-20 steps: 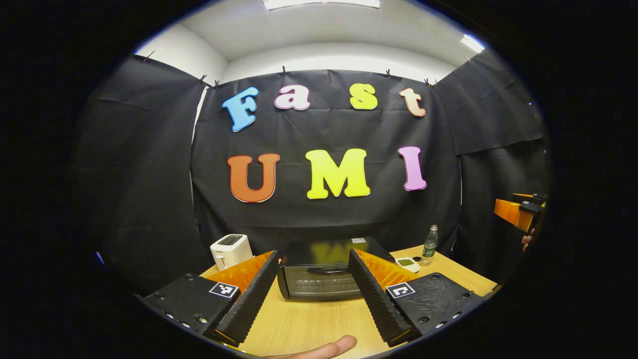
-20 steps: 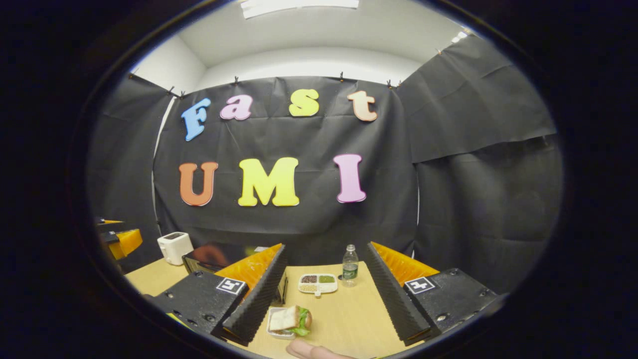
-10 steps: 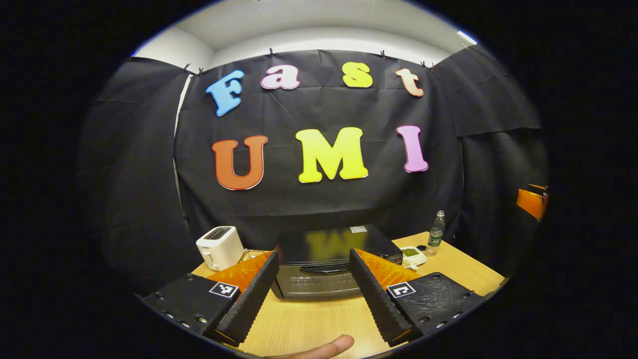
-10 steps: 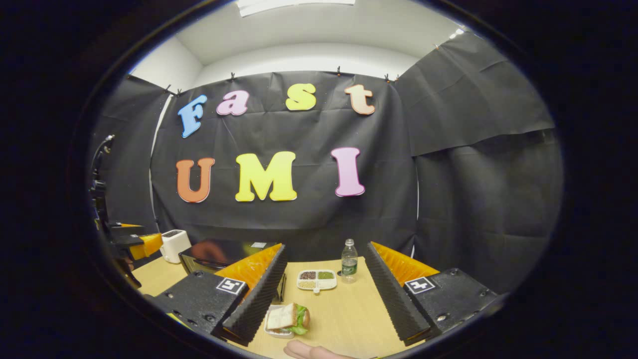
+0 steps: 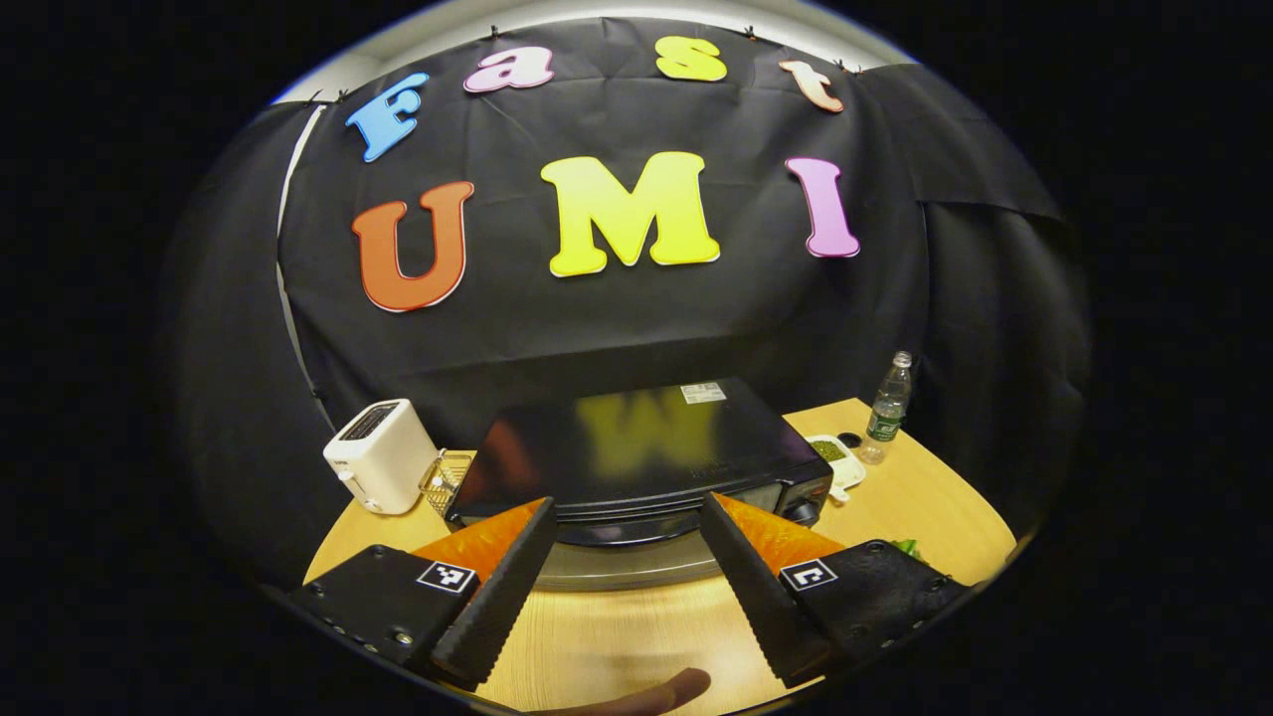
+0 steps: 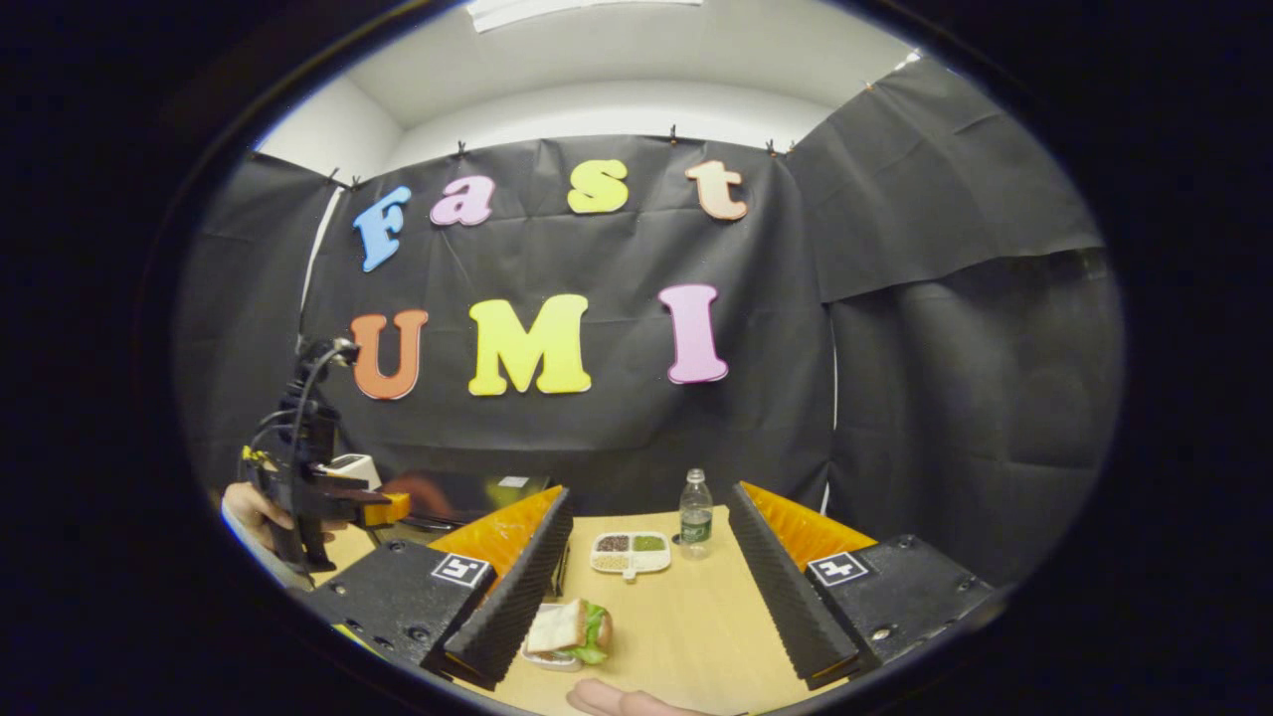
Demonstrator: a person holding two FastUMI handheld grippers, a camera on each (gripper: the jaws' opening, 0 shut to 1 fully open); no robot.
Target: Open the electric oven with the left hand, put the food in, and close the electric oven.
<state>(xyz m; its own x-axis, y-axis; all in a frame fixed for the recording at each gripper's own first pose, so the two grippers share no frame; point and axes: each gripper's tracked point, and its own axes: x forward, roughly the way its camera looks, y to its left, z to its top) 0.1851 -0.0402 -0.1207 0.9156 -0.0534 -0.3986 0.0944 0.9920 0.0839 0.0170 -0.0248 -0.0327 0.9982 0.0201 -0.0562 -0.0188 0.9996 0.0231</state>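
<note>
In the left gripper view, the left gripper (image 5: pixel 622 587) hovers with its fingers spread wide and empty just before the black electric oven (image 5: pixel 636 457) at lower centre, whose door front is mostly hidden behind them. In the right gripper view, the right gripper (image 6: pixel 646 597) is likewise wide and empty over the tabletop (image 6: pixel 686 626). The sandwich (image 6: pixel 567 631) at bottom centre is partly cut off by one finger, its tray hard to make out.

Left gripper view faces the oven (image 5: pixel 636 447) closely; right gripper view shares it (image 6: pixel 467 494) from farther right.
</note>
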